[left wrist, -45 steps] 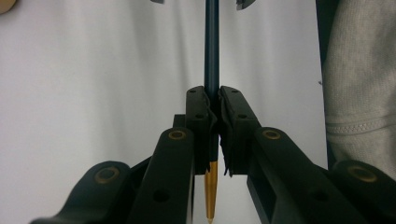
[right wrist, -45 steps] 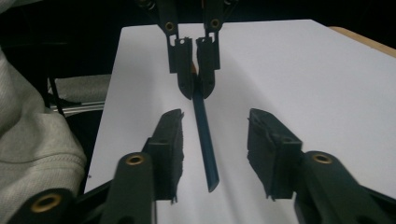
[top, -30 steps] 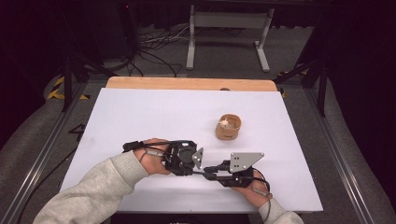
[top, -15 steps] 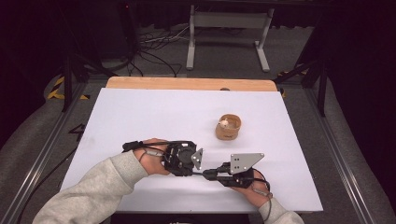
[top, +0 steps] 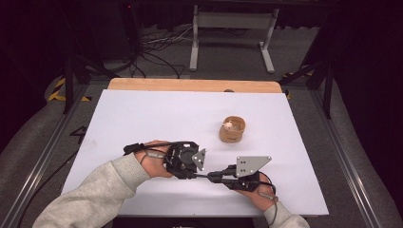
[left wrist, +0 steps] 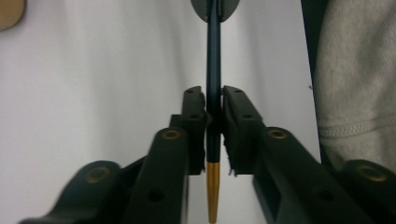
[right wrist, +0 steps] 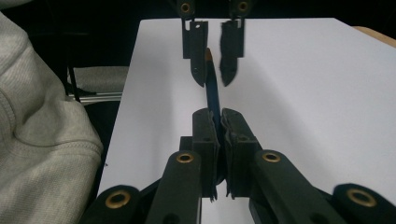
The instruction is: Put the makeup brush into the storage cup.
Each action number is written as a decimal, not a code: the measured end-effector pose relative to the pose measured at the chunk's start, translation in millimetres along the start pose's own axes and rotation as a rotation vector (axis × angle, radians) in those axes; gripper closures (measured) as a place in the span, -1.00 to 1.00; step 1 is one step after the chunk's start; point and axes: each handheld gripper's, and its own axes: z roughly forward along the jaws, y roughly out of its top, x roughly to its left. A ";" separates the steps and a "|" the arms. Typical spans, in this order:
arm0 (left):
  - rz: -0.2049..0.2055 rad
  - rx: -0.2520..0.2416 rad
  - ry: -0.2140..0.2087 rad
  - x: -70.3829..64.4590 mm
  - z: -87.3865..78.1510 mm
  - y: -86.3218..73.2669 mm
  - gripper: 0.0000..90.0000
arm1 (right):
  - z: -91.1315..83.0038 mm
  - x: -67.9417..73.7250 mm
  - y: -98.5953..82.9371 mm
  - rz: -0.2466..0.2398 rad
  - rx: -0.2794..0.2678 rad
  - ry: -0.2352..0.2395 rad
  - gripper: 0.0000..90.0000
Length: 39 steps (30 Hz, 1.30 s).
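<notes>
While both hands sit close together at the near edge of the white table sheet (top: 157, 118), the thing they're sharing is a slim dark blue pen with a gold tip (right wrist: 212, 95). It's stretched between the two grippers, just off the surface.

Closest to the person, the right gripper (right wrist: 219, 112) has its black jaws pressed together on the blue shaft. Its own view shows the pads squeezed right up against the barrel with no gap. In the high view that gripper (top: 212, 176) is held low in the right hand, with its grey three-cornered plate on top.

Just past it is the left gripper (left wrist: 213, 91), pointing back at the right one. Its jaws sit either side of the pen (left wrist: 213, 70) but are slightly spread, so it's bracketing rather than pinching. The right gripper view shows this best. The left gripper (right wrist: 212, 77) has daylight between its two pads, and the gold tip pokes in between them, nearer one pad than the other. A light grey sweatshirt sleeve (top: 100, 185) runs along the left forearm.

Farther out and well apart from all that, a small round wooden bowl (top: 232, 130) stands on the sheet with something pale inside. Beyond it is the bare wooden table edge (top: 190, 85), then a grey metal stand (top: 233, 21) on the floor.
</notes>
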 end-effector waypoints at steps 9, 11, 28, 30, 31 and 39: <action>-0.020 -0.140 0.027 1.9 -12.6 -14.3 0.16 | -8.9 0.6 2.1 -0.002 -0.033 -0.023 0.89; -0.029 -0.171 0.043 0.0 -12.9 -17.7 0.06 | -11.2 0.5 1.9 0.000 -0.043 -0.024 0.89; -0.109 -0.403 0.059 -2.7 -17.9 -53.0 0.14 | -24.8 0.6 3.0 0.012 -0.101 -0.037 0.89; -0.123 -0.419 0.052 -3.0 -16.8 -55.8 0.15 | -25.4 0.5 2.8 0.015 -0.103 -0.039 0.89; -0.122 -0.423 0.052 -2.9 -16.5 -56.9 0.15 | -25.8 0.3 2.7 0.017 -0.105 -0.039 0.89; -0.135 -0.464 0.042 -2.0 -12.4 -63.7 0.24 | -27.5 -0.8 1.8 0.024 -0.115 -0.043 0.89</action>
